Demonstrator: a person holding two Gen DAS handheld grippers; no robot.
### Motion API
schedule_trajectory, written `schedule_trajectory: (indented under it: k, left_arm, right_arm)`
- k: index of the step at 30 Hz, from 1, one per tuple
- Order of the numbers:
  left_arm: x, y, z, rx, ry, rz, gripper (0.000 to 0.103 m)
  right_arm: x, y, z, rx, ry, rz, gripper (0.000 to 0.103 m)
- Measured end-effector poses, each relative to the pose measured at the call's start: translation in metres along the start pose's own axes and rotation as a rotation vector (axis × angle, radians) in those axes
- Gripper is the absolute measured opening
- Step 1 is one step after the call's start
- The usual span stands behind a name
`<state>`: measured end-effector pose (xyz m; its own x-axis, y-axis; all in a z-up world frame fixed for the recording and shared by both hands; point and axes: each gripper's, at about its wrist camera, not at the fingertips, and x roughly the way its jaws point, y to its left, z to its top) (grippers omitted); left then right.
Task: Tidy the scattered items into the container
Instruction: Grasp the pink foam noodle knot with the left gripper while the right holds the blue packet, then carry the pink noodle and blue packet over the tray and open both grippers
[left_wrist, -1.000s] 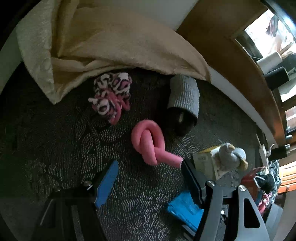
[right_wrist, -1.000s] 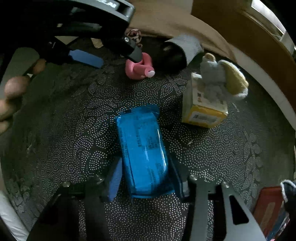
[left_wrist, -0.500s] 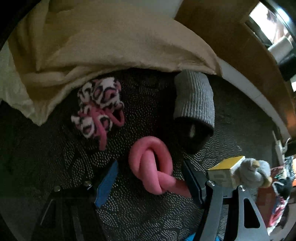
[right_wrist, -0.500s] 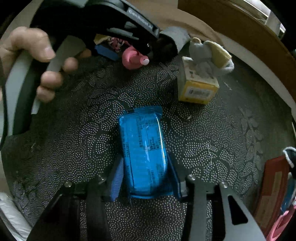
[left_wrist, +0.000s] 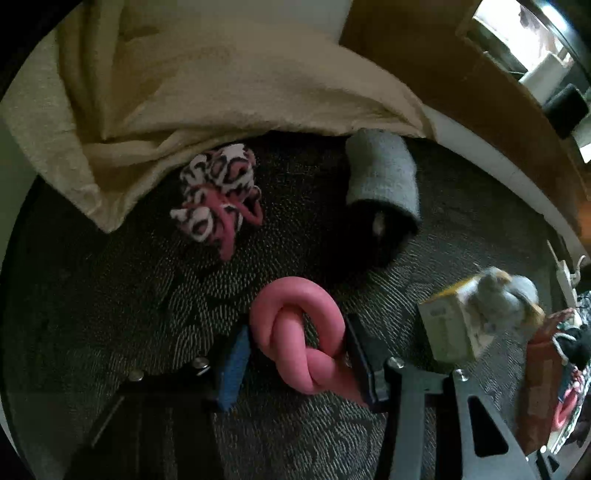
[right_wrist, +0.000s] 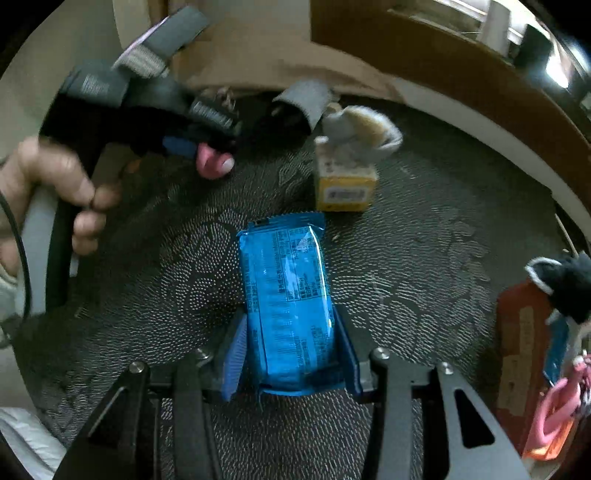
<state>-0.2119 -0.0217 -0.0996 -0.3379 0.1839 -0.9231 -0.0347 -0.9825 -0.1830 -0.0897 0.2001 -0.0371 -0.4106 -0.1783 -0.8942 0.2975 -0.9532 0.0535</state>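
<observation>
Two low forward views, shared carpet (left_wrist: 129, 295).

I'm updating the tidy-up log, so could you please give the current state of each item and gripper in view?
Left gripper: closed around the pink knotted tube.
Right gripper: shut on the blue packet.
Yellow box: on the carpet, grey plush toy on top.
Leopard-print fabric toy: loose on carpet.
Grey sock: lying loose.

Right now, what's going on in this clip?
A person is tidying a patterned carpet with a handheld tool in each hand. The left tool has its fingers on either side of a knotted pink tube, apparently touching it. The right tool is closed on a blue packet. A yellow box with a plush toy on it waits nearby. The orange container sits far right.
</observation>
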Motion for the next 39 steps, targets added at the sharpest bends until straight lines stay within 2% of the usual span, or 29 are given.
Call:
schedule_trajectory:
  k: [2,4,10,15,18,21,28,32,34,36,39]
  left_arm:
    - [-0.01,-0.005,-0.005,0.004,-0.011,-0.007,0.052]
    - [-0.021,-0.012,-0.012,0.01,-0.023,-0.015,0.052]
    - [-0.05,-0.055,-0.038,0.048,-0.051,-0.056,0.052]
    - [-0.059,-0.115,-0.053,0.093,-0.062,-0.105,0.052]
    - [-0.089,-0.149,-0.072,0.136,-0.072,-0.138,0.052]
    - [-0.099,-0.199,-0.083,0.2,-0.082,-0.179,0.052]
    - [-0.097,-0.305,-0.102,0.325,-0.091,-0.236,0.052]
    - [-0.082,-0.348,-0.103,0.358,-0.081,-0.237,0.052]
    - [-0.07,-0.365,-0.102,0.368,-0.063,-0.211,0.056]
    - [-0.059,-0.372,-0.101,0.362,-0.036,-0.168,0.078]
    - [-0.058,-0.372,-0.103,0.348,-0.032,-0.157,0.079]
  right_arm:
    - [-0.01,0.004,-0.002,0.026,-0.018,0.003,0.048]
    - [-0.023,0.007,-0.022,0.061,-0.036,0.006,0.048]
    - [-0.044,-0.019,-0.056,0.149,-0.091,-0.007,0.048]
    - [-0.061,-0.046,-0.078,0.214,-0.127,-0.037,0.048]
    - [-0.088,-0.074,-0.101,0.266,-0.147,-0.059,0.048]
    - [-0.108,-0.105,-0.127,0.321,-0.165,-0.086,0.048]
    - [-0.141,-0.162,-0.173,0.427,-0.203,-0.117,0.048]
    - [-0.152,-0.181,-0.189,0.446,-0.215,-0.121,0.048]
    - [-0.155,-0.188,-0.195,0.454,-0.216,-0.118,0.048]
    - [-0.154,-0.189,-0.194,0.449,-0.218,-0.103,0.048]
    - [-0.151,-0.191,-0.192,0.438,-0.222,-0.076,0.048]
